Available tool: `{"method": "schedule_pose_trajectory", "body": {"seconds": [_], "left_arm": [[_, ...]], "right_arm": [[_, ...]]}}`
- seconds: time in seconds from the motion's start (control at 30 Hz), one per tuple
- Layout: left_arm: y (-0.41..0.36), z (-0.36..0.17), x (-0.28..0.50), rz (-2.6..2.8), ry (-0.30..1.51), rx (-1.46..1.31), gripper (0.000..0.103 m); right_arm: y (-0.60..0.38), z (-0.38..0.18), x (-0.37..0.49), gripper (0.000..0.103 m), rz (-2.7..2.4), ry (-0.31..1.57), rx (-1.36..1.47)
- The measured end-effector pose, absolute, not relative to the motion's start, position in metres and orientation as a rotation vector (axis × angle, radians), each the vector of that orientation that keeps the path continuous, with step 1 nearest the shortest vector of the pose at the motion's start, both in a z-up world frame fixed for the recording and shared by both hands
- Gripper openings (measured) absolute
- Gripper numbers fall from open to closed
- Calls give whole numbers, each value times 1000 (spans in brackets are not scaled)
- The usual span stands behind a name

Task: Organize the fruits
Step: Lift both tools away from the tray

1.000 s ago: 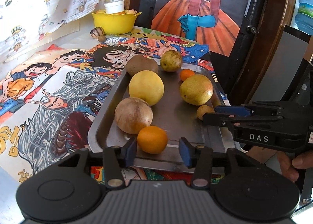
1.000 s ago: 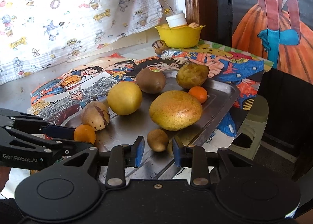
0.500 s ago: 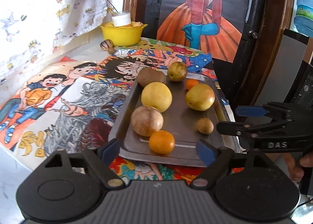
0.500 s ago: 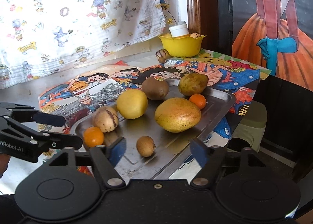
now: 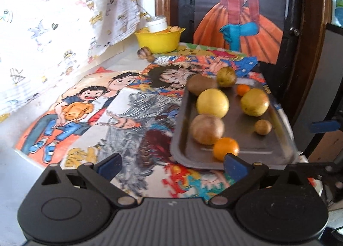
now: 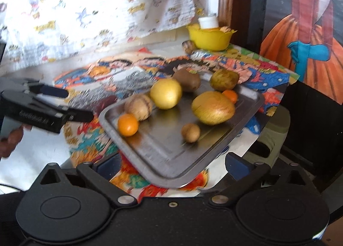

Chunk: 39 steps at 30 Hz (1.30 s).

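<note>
tray [image 5: 181, 138] of fruit lies ahead of both grippers, apparently untouched; left gripper [image 5: 171, 163] and right gripper [image 6: 172, 163] spread wide, holding nothing.

Seven fruits lie on the tray [image 5: 180, 153], which sits at the table's [image 5: 12, 173] right edge; a bowl [image 5: 158, 41] stands at the far edge.

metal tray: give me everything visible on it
The metal tray is a shallow rectangle of dull grey metal with rounded corners, a low raised rim and a stepped floor that reflects the fruit. It lies flat on the cartoon-print cloth, its near right corner past the cloth's edge. Seven fruits sit on it. Neither the left gripper nor the right gripper touches it; both are open.
</note>
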<state>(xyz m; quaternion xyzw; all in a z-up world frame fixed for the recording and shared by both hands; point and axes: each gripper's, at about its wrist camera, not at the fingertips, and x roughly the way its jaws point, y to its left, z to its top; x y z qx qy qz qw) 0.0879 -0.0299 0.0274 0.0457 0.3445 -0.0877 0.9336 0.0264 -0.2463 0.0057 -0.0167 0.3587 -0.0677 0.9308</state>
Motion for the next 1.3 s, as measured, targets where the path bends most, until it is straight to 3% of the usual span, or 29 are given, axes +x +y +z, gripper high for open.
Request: {"method": "schedule_pose_trajectory", "body": {"seconds": [0.37,0.83,1.3], "left_arm": [[3,29,106,-133,741,134,103],[34,61,160,-86,728,144,103],[16,105,222,-12,497,191,103]], "right_arm": [[-233,22,46,102,-52,819,45],[-249,96,93,102,-37,841,141],[-327,195,188,102,-154,713,109]]}}
